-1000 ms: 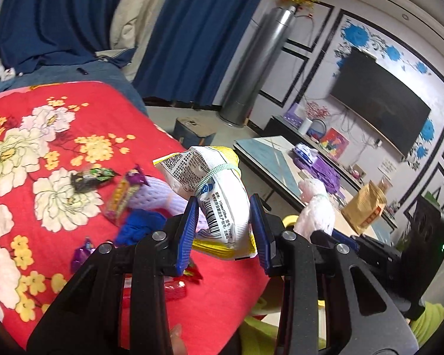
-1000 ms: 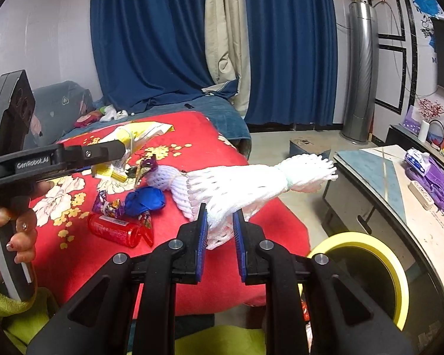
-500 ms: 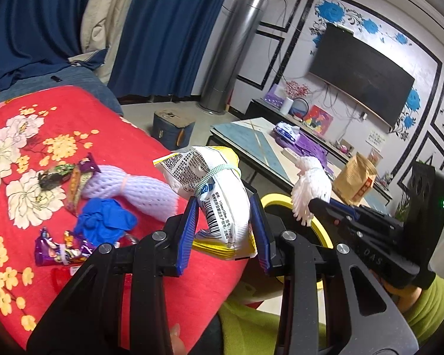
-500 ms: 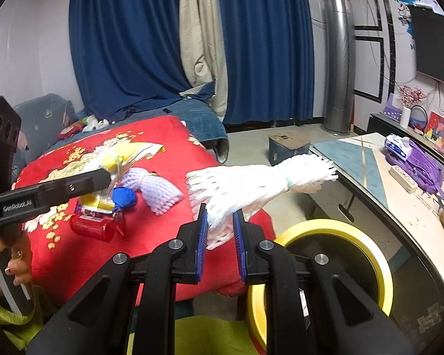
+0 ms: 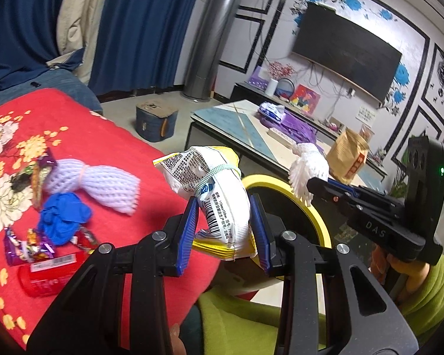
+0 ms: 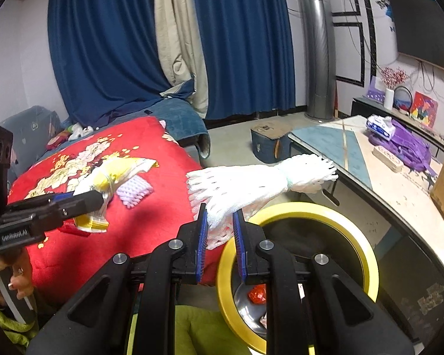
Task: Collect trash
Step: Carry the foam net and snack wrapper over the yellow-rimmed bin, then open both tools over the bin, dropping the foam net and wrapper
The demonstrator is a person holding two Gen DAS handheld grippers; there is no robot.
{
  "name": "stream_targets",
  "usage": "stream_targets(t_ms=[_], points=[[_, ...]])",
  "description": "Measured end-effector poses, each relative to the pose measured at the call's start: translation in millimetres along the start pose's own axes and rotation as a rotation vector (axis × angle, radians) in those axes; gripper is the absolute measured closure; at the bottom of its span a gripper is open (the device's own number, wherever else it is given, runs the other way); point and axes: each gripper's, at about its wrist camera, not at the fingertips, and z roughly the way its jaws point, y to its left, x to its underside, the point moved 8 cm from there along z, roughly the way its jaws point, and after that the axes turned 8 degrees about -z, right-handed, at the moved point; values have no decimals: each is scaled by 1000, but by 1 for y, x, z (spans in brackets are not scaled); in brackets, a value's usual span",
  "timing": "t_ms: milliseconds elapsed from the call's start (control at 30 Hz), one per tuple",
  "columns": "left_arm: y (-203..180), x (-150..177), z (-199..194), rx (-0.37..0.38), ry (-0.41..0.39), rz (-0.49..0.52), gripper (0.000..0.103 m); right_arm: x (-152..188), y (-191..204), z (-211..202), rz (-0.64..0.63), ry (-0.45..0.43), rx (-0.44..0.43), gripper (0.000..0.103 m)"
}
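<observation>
My left gripper is shut on a white and yellow snack bag tied with a green band, held above the bed's edge; it also shows in the right wrist view. My right gripper is shut on a white foam net sleeve, held above the near rim of the yellow-rimmed trash bin. The sleeve's tip and the bin's rim show in the left wrist view. On the red floral blanket lie a lilac foam net, a blue glove, candy wrappers and a red can.
A low coffee table with a purple bag and a brown paper bag stands just beyond the bin. A blue box sits on the floor. The bin holds a red wrapper.
Both grippers have swung right, away from the bed and toward the bin, each still holding its item. The foam sleeve now hangs over the bin's rim.
</observation>
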Motion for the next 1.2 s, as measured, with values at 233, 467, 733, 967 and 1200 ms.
stream_targets(t_ms=[233,467,733,967,1200], points=[[-20,13,23,20,49,49,75,14,-21,1,50,33,21,87],[-37,22,42,50,86,78,75,29,-44,5,93,70,38,87],[-60,31,72,74,141,141,75,58,-71,10,182,147,43,86],[-73,42,96,97,192,178,75,74,-97,5,268,157,55,86],[-78,56,117,95,244,207,74,77,-103,7,294,156,40,85]])
